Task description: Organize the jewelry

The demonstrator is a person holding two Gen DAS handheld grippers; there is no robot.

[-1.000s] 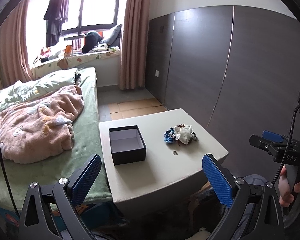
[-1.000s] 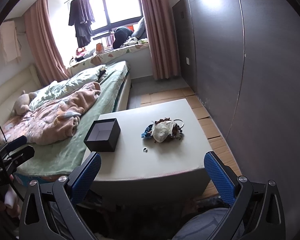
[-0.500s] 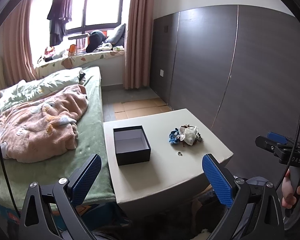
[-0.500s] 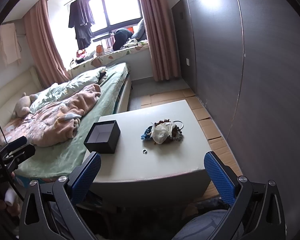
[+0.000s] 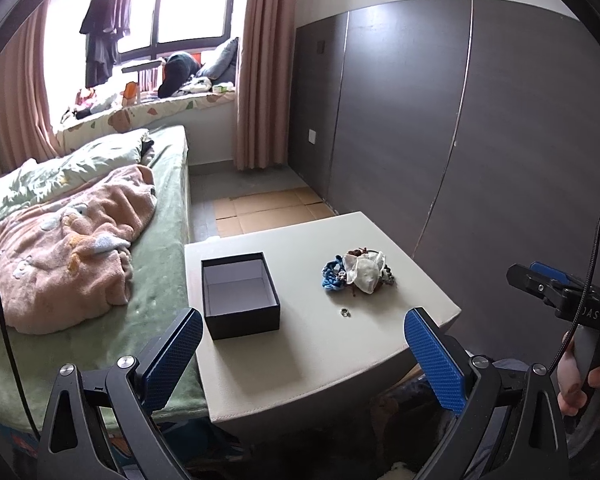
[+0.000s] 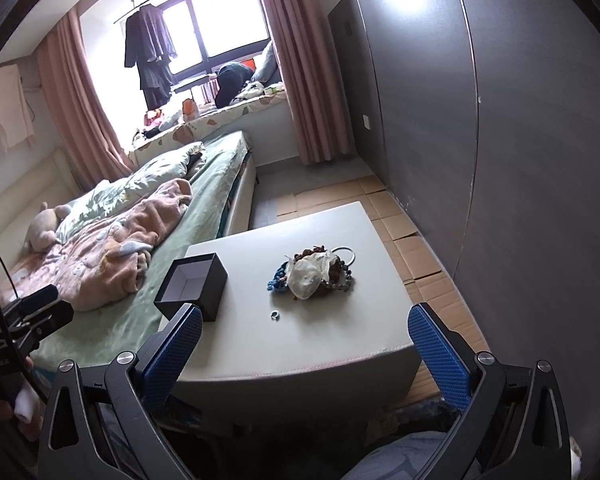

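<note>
Beside the bed (image 5: 160, 208), one pale square surface (image 5: 320, 344) is carrying everything for the task. One black box (image 5: 240, 296) is sitting open near the surface's bed-side edge, its pale inside showing nothing in it. Well apart from it, toward the dark wall panels (image 5: 480, 140), one heap of jewelry (image 5: 356, 272) is lying in a tangle: blue braided cord, dark beads, a thin metal hoop at the back in the right wrist view, and a whitish translucent pouch on top; how many pieces are making up the heap I cannot tell. One small ring (image 5: 345, 312) is lying alone between the heap and the near edge, touching neither heap nor box. Two sets of tongs are hovering short of the surface: the left tongs (image 5: 300, 356) are standing wide open and gripping nothing, and the right tongs (image 6: 306, 354) are likewise spread wide and empty, each held by a hand (image 5: 580, 376).
</note>
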